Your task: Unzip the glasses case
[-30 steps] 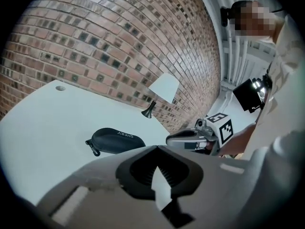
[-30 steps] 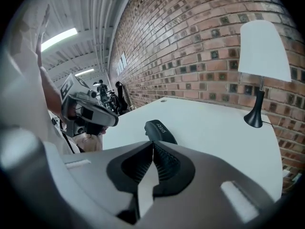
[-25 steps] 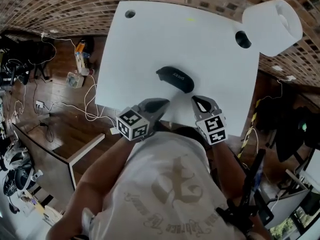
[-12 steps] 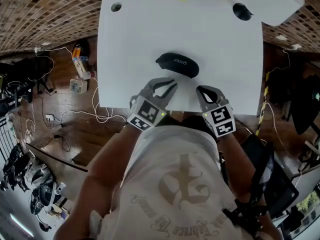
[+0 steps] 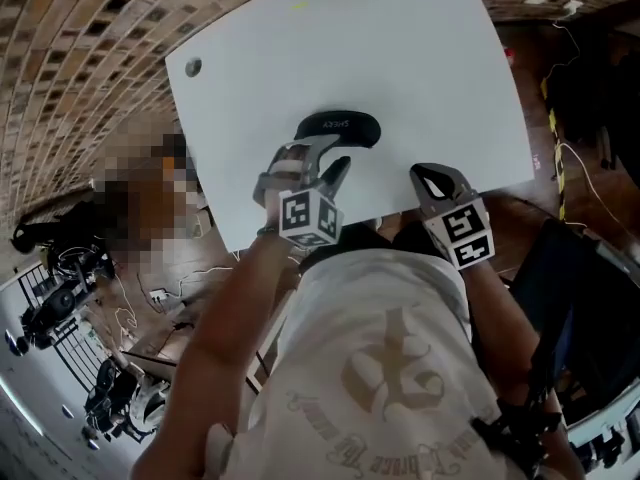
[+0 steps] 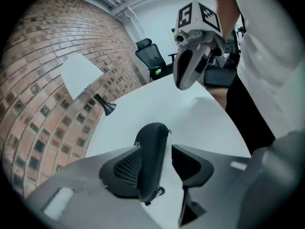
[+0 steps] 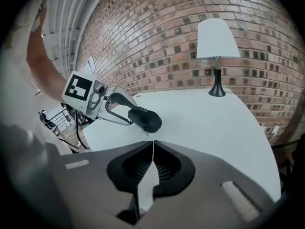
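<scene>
Here the left claw point(image 5: 336, 158) hides the near side of the black glasses case point(image 5: 338, 128), which lies mid-way across the white desk point(image 5: 430, 88); its zip is hard to make out. Tilted downward, that claw's jaws are opening with the case between them. The right claw point(image 5: 432, 176), jaws together and empty, hovers at the desk's near edge.

Black glasses case point(image 5: 338, 128), white table point(image 5: 430, 88), red-brown brick wall point(image 7: 157, 37), white lampshade point(image 7: 218, 38), white shirt point(image 5: 330, 408) with beige print
</scene>
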